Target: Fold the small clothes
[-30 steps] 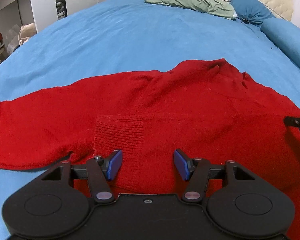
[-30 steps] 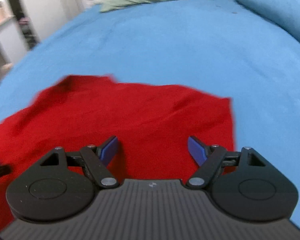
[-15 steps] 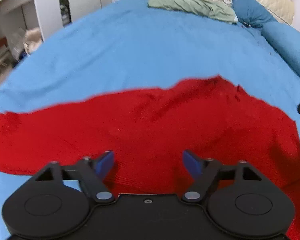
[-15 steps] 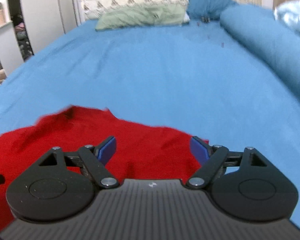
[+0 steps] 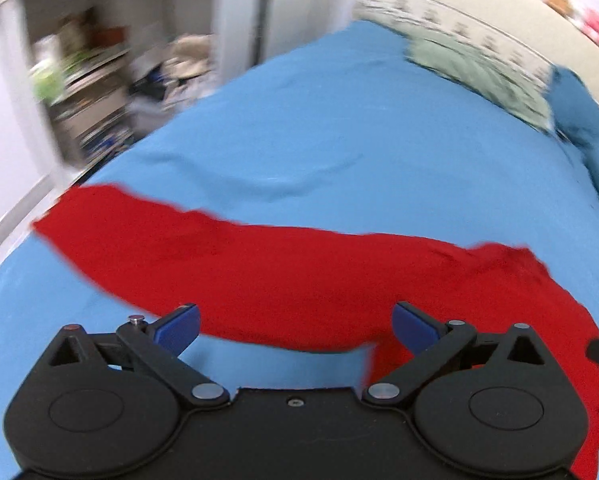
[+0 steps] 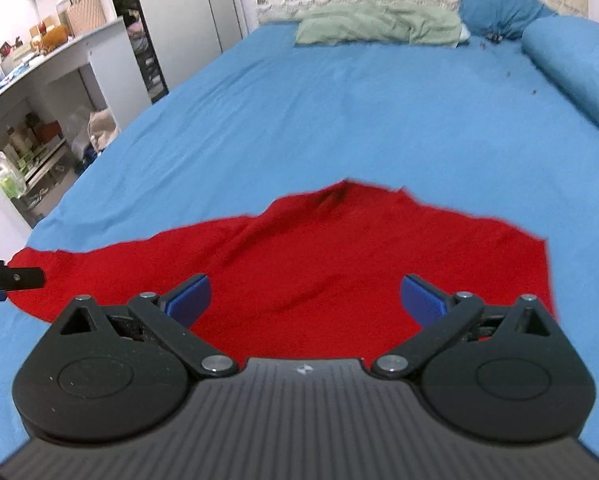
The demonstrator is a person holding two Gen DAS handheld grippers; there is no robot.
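Note:
A red knit sweater [image 5: 299,280] lies spread on the blue bed sheet [image 5: 339,140]. In the left wrist view its long sleeve stretches to the left. My left gripper [image 5: 295,326] is open and empty, above the sleeve's near edge. In the right wrist view the sweater body [image 6: 319,264] lies ahead, with its neck toward the far side. My right gripper [image 6: 305,296] is open and empty above the body. A finger of the left gripper [image 6: 3,276] shows at the left edge of the right wrist view.
A green cloth [image 6: 379,24] and blue pillows [image 6: 495,4] lie at the head of the bed. A blue bolster [image 6: 579,64] runs along the right side. Shelves with clutter [image 6: 39,140] and a white cabinet [image 6: 187,20] stand left of the bed.
Both grippers pulled back and rose. The left gripper swung to the left over the sleeve and opened wider. The right view now shows the whole sweater body.

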